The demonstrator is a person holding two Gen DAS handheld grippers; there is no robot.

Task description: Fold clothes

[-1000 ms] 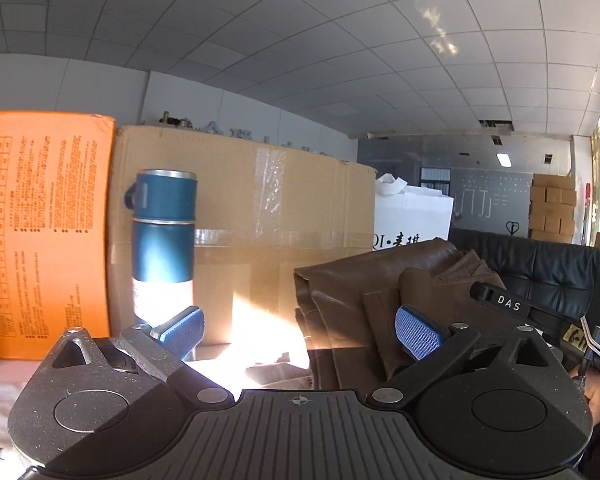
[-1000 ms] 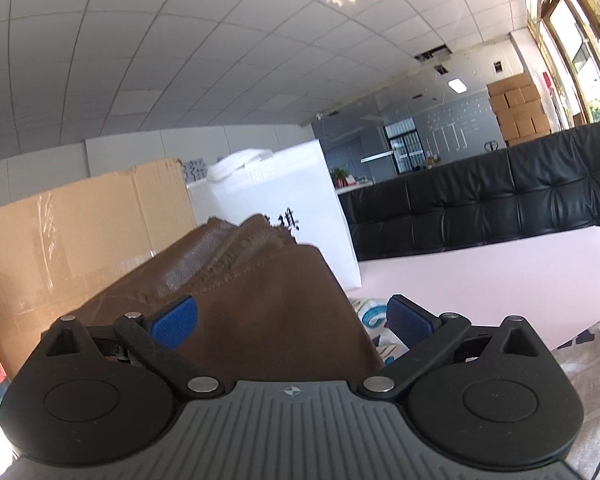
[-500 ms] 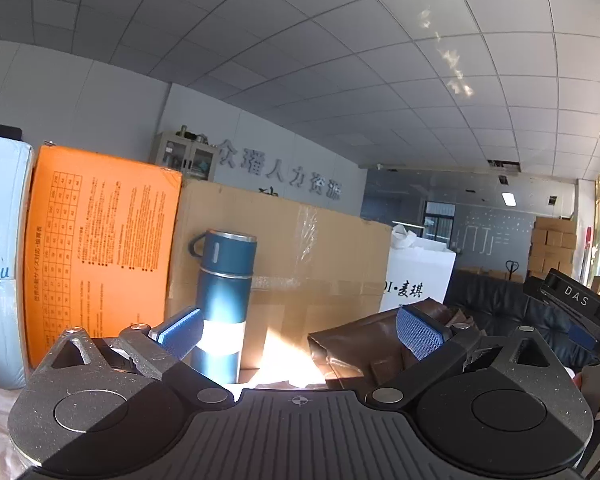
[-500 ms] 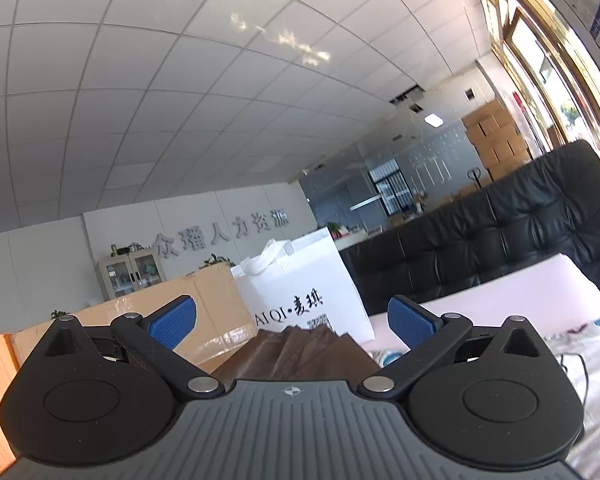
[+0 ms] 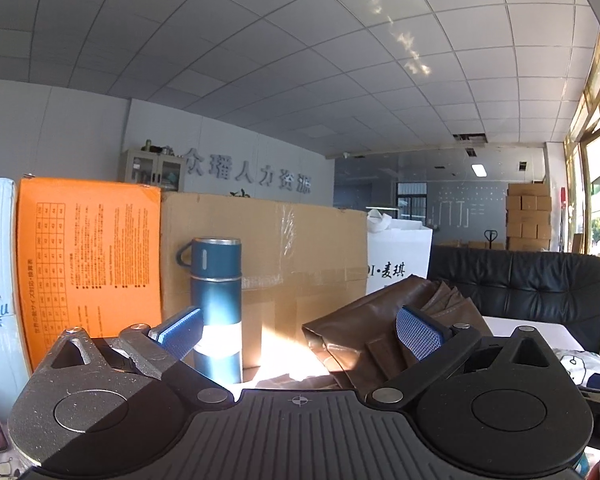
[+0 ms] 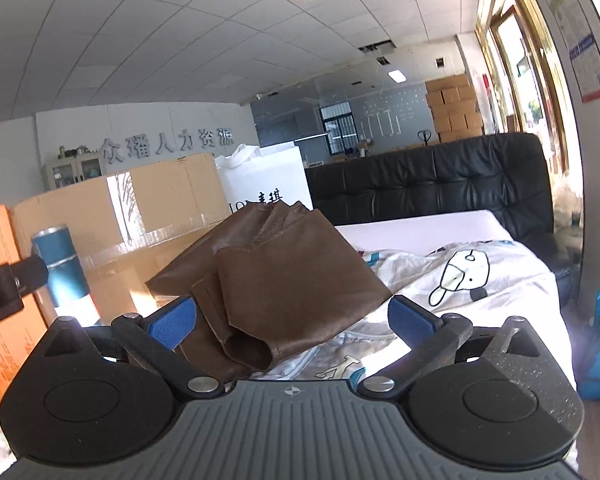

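We hold both tools raised and wide open over a sunlit tabletop, neither gripping anything: the left tool (image 5: 298,334) and the right tool (image 6: 292,320) each frame the brown leather-look garment (image 6: 276,276), which lies in a loosely folded heap on the cartoon-print sheet (image 6: 468,276) just ahead of us, one open cuff turned toward the right tool. The fold looks unfinished to us, its layers standing up rather than lying flat. The main hazard stands to the left: an upright blue flask (image 5: 216,304) close beside the garment, which a swinging sleeve or the left tool could topple. The stiff material may also spring open if we pinch only one layer. Room is tight behind, where a cardboard box (image 5: 284,256), an orange carton (image 5: 88,264) and a white bag (image 6: 268,180) wall off the far edge; the open space lies to the right, across the sheet toward the black sofa (image 6: 440,180)
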